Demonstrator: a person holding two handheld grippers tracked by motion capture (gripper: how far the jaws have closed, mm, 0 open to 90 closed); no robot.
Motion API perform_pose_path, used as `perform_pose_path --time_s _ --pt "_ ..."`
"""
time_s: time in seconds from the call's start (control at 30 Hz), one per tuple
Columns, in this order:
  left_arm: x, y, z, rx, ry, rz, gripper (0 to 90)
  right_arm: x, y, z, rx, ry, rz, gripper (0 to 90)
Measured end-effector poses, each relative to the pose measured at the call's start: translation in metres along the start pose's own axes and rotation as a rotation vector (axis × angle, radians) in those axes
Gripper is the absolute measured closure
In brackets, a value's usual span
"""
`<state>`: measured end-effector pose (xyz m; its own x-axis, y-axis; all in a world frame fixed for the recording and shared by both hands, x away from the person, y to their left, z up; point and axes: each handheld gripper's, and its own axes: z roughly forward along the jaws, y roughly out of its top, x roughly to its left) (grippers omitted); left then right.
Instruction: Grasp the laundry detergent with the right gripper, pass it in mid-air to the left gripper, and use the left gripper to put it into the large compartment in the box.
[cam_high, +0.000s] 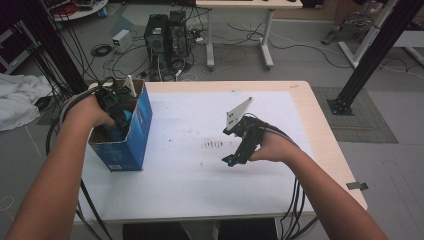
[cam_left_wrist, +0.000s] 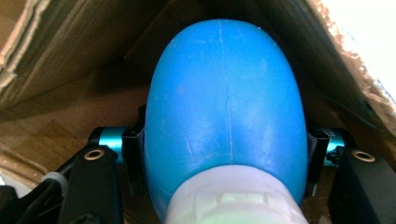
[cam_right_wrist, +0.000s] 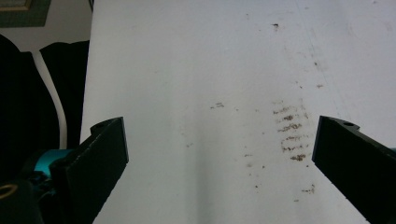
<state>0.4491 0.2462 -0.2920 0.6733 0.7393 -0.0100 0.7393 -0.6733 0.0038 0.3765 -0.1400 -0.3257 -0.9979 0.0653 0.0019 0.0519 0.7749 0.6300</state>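
Inside the blue box (cam_high: 127, 135), the left gripper (cam_high: 120, 117) jaws grip a blue bottle (cam_left_wrist: 224, 102); beside the box, the right gripper (cam_high: 234, 160) jaws are wide open.

Cardboard box (cam_high: 135, 131) walls close around

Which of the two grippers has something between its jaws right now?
The left gripper, down inside the blue box, is shut on a blue bottle. The right gripper hangs open over the table.

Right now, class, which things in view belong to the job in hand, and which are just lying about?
In the job:
- blue bottle
- left gripper, shut on it
- blue cardboard box

Lying about:
- right gripper, open
- brown smudges
- computer towers
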Motion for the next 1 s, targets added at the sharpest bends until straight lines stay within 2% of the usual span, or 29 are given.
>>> perform_pose_path --time_s 0.07,0.17,0.2,0.4,0.43,0.73,1.0 --pt "0.0 -0.001 0.001 -0.02 -0.005 -0.011 37.0 0.0 0.0 0.0 0.004 0.0 0.004 2.7" --pt "0.002 -0.002 -0.003 -0.017 0.003 -0.008 35.4 0.0 0.0 0.0 0.003 -0.002 0.003 2.7" --pt "0.001 -0.003 -0.003 -0.026 0.002 -0.024 35.3 0.0 0.0 0.001 0.003 -0.002 0.003 2.7" --pt "0.0 -0.004 -0.005 -0.033 0.008 -0.023 30.8 0.001 0.001 0.001 0.002 -0.001 0.003 2.7" --pt "0.0 -0.004 -0.006 -0.022 0.014 -0.007 29.2 0.001 0.001 0.0 0.003 -0.002 0.004 2.7" --pt "-0.002 -0.004 -0.008 -0.027 0.015 -0.01 28.6 0.001 0.002 0.001 0.003 0.0 0.0 2.7" --pt "-0.004 -0.006 -0.022 -0.043 0.038 -0.007 25.4 0.001 0.002 0.001 -0.001 0.005 -0.004 2.7"
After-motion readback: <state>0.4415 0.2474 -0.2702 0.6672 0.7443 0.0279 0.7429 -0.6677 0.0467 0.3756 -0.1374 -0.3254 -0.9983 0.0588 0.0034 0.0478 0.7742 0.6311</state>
